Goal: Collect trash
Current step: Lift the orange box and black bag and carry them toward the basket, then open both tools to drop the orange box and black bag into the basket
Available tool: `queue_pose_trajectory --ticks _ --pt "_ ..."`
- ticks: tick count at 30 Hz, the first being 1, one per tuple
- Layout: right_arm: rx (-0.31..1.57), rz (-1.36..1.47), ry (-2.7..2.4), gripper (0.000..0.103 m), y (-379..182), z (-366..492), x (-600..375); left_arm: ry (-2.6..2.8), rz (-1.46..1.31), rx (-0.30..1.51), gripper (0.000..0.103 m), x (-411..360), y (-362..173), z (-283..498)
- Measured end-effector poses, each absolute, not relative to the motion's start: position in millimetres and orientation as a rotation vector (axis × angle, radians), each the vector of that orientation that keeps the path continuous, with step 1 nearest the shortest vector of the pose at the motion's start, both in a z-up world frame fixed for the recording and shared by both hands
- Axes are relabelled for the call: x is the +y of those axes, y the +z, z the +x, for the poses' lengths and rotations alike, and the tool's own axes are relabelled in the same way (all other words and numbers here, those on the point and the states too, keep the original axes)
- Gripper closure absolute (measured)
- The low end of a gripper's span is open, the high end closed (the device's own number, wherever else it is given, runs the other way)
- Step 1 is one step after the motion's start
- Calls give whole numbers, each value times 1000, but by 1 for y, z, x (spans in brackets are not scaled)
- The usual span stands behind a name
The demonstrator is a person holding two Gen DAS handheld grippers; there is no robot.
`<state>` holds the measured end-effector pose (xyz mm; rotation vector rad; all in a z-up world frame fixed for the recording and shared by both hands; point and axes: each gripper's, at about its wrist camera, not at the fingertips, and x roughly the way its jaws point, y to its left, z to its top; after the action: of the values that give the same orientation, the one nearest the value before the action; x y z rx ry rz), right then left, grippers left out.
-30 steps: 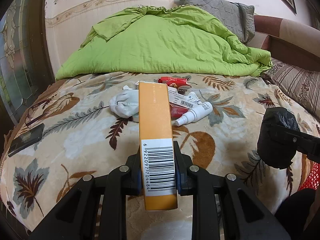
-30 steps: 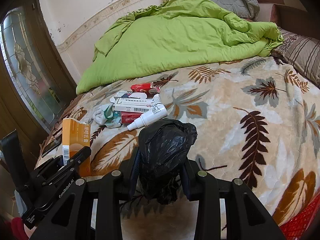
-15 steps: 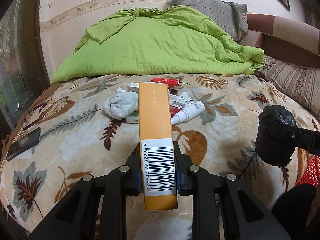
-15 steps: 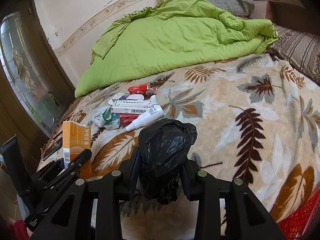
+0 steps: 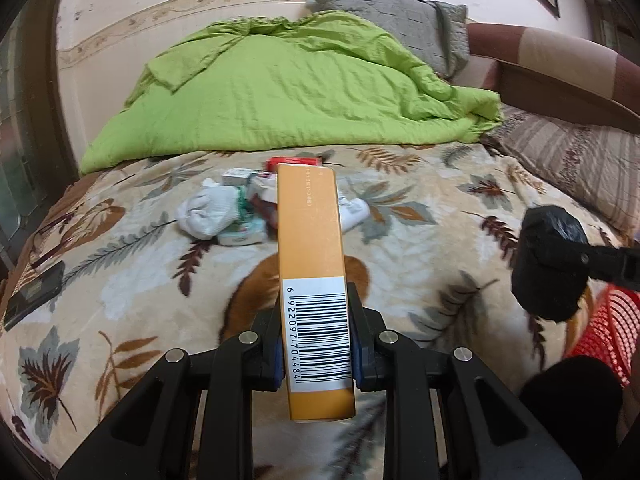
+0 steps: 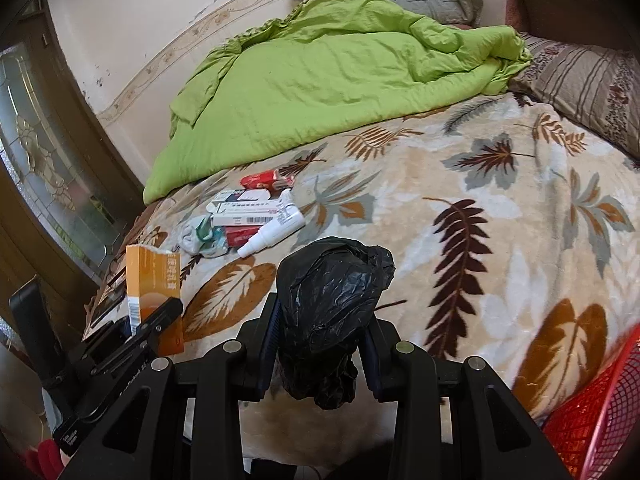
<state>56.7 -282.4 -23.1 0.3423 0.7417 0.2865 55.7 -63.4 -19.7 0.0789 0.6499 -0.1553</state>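
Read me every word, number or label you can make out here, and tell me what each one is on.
"6 922097 704484": barcode digits on the orange box clamped in the left gripper.
Small print near that box's far end: too small to read.
Characters on the box's front in the right wrist view: blurred.
Print and barcode on the white boxes and spray bottle: too small.
Embossed lettering on the left gripper's body: unreadable.
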Motion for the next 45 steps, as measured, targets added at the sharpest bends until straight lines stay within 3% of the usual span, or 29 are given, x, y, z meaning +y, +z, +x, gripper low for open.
queue_pose_trajectory --ticks 10,26,28,29,30,38,45 --pt "706 442 167 64 -6 26 -364 -456 112 683 80 -145 10 43" --pt "655 647 -269 62 -17 -106 -560 -1033 204 843 80 -364 16 -4" --pt "654 655 -290 58 -19 -113 -570 -1062 212 870 67 -381 11 -6" --pt "654 657 -303 56 -19 -115 -574 -1069 211 878 54 -386 9 -7" --pt "654 659 -310 51 -19 -117 -577 -1070 204 869 50 -388 9 -8" --pt "623 642 -302 49 -10 -118 -576 -1031 172 871 49 -366 15 2" --pt "622 622 -173 49 -4 -83 -540 -860 85 876 49 -295 14 35"
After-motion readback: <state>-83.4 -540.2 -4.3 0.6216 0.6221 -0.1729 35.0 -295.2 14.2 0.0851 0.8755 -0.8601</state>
